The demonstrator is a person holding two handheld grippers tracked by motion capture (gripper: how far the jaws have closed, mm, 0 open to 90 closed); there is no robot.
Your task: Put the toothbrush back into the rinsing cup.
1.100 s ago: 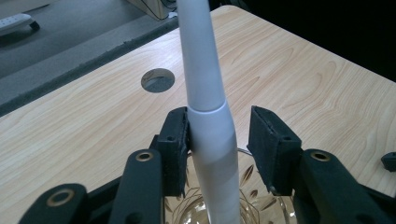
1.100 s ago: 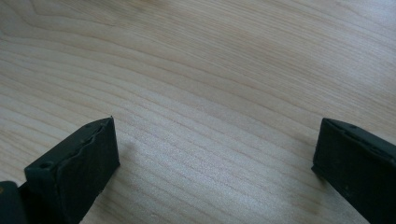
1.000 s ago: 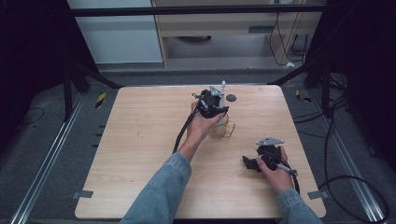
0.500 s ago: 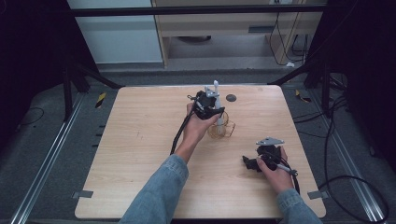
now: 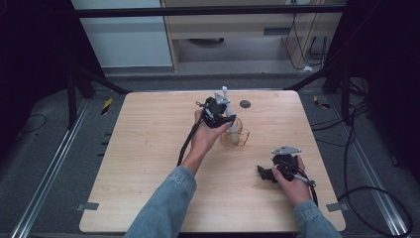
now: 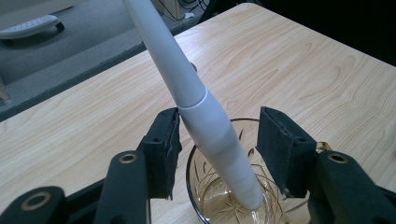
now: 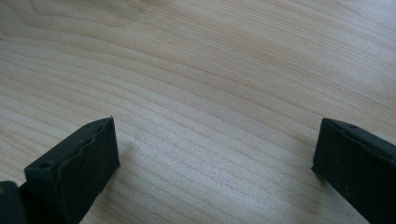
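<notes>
A white tapered rod [image 6: 205, 112] leans in an amber cut-glass cup [image 6: 205, 200] with its lower end on the cup's bottom. My left gripper [image 6: 219, 140] straddles the rod above the rim. Its jaws have just been opening. One pad [image 6: 166, 140] is right beside the rod and the other stands clear of it. From above, the left gripper [image 5: 221, 115] is at the table's middle back, with the rod [image 5: 227, 101] rising beside it out of the cup [image 5: 236, 138]. My right gripper [image 5: 264, 173] rests open on the wood at the front right, with nothing between its jaws [image 7: 215, 158].
The wooden table [image 5: 148, 163] has a small dark round spot [image 5: 244, 104] near its back edge. A black cable [image 5: 187, 144] trails from the left gripper along the forearm. Dark frame legs and floor cables surround the table.
The rod's top has swung to the left, standing more upright in the cup. The left gripper has edged slightly back toward the person. The right hand has kept still.
</notes>
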